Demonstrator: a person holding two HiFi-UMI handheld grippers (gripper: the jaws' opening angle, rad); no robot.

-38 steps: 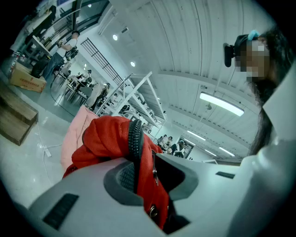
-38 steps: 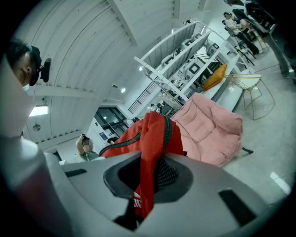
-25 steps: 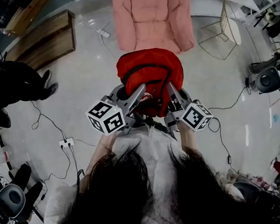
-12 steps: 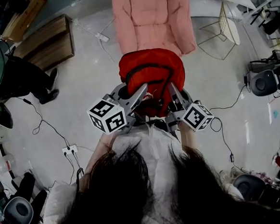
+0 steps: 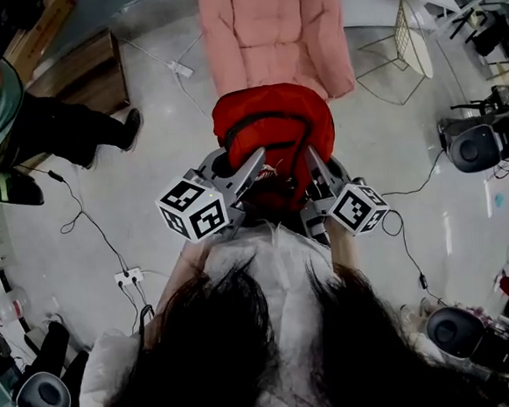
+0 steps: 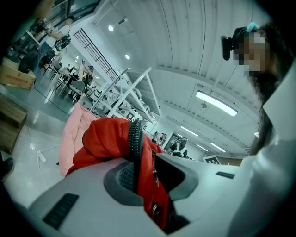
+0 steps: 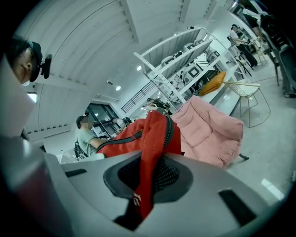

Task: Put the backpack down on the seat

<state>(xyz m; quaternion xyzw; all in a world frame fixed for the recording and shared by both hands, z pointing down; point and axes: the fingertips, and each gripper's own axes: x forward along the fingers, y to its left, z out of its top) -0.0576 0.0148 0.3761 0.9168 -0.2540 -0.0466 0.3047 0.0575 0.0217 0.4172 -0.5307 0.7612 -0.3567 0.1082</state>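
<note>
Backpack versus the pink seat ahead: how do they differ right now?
Colour: the backpack is red with dark zip trim; the seat is plain pink and quilted.
Support: the backpack hangs in the air, clamped by the left gripper and right gripper; the seat stands on the floor.
Load: the seat carries nothing; the backpack is not yet on it.
Shared: both are soft, padded fabric.
</note>
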